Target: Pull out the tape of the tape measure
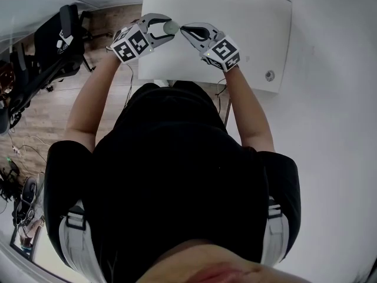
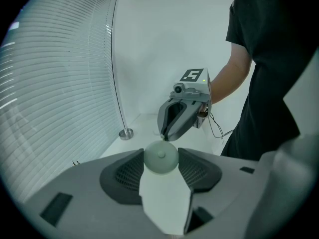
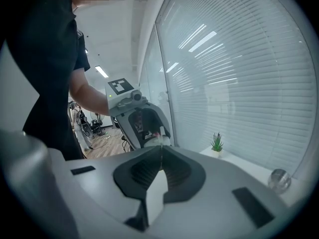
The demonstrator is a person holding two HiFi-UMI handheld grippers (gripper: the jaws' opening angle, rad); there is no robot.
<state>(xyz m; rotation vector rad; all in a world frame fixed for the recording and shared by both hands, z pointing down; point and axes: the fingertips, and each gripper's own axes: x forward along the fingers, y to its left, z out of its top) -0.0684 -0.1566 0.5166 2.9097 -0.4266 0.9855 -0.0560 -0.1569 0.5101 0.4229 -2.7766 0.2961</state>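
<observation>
A round pale-green tape measure (image 1: pixel 171 26) hangs above the white table (image 1: pixel 253 34), and my left gripper (image 1: pixel 168 30) is shut on its case. In the left gripper view the case (image 2: pixel 160 158) sits between the two dark pads. My right gripper (image 1: pixel 184 28) faces it from the right, tip to tip. Its jaws are shut at the case's edge (image 2: pixel 163 138), seemingly pinching the tape's thin end. In the right gripper view the shut jaws (image 3: pixel 160 147) meet just before the case (image 3: pixel 151 140) held by the left gripper (image 3: pixel 147 133).
A metal disc foot with a thin pole (image 2: pixel 125 133) stands at the table's far side by the window blinds. Another metal disc (image 1: pixel 270 75) lies at the table's right. A small potted plant (image 3: pixel 217 143) stands on the sill. Office chairs (image 1: pixel 59 46) stand on the wooden floor to the left.
</observation>
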